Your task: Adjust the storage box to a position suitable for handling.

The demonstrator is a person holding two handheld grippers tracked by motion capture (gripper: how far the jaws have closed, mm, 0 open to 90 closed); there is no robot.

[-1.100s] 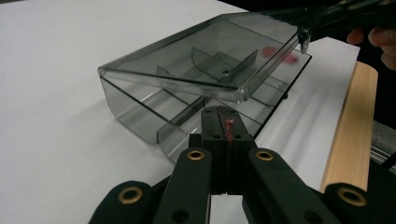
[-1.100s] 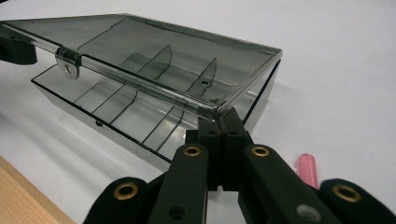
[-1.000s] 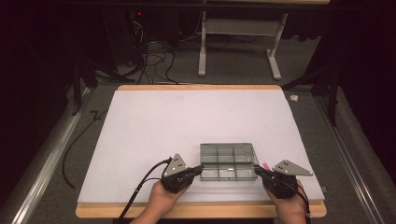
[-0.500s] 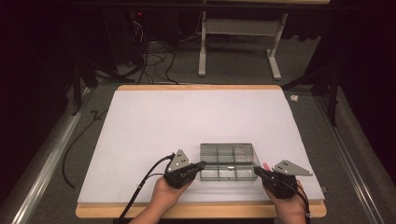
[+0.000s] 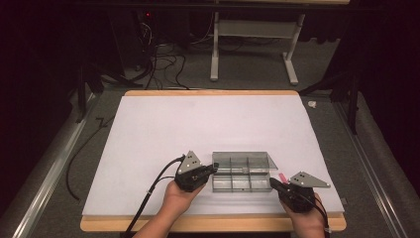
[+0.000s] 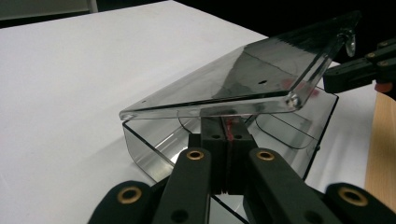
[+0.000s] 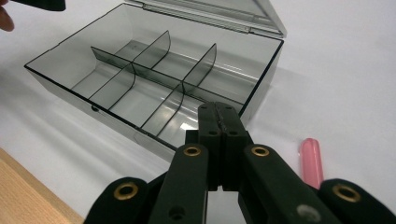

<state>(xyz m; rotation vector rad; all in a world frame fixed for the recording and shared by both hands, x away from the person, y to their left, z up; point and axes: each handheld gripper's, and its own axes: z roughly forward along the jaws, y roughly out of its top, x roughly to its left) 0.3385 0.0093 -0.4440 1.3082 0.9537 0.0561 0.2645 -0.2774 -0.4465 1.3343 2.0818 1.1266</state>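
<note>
A clear grey compartment box (image 5: 241,177) lies on the white mat near the front edge, its dividers showing in the right gripper view (image 7: 154,79). Its hinged lid (image 6: 243,79) stands half raised, slanting over the tray. My left gripper (image 5: 215,169) is shut, with its tips (image 6: 226,135) at the box's left end wall, just under the lid's edge. My right gripper (image 5: 272,181) is shut too, with nothing in it, and its tips (image 7: 219,116) hang over the box's near right corner. A small pink tube (image 7: 311,161) lies on the mat beside the right gripper.
The white mat (image 5: 198,129) covers a table with a wooden front edge (image 5: 213,224). The left gripper's cable (image 5: 148,193) trails off the front. Beyond the table a desk frame (image 5: 252,44) and loose cables stand on the dark floor.
The left gripper has edged a little to the right, up to the box's left end. The right gripper and the pink tube have stayed in place.
</note>
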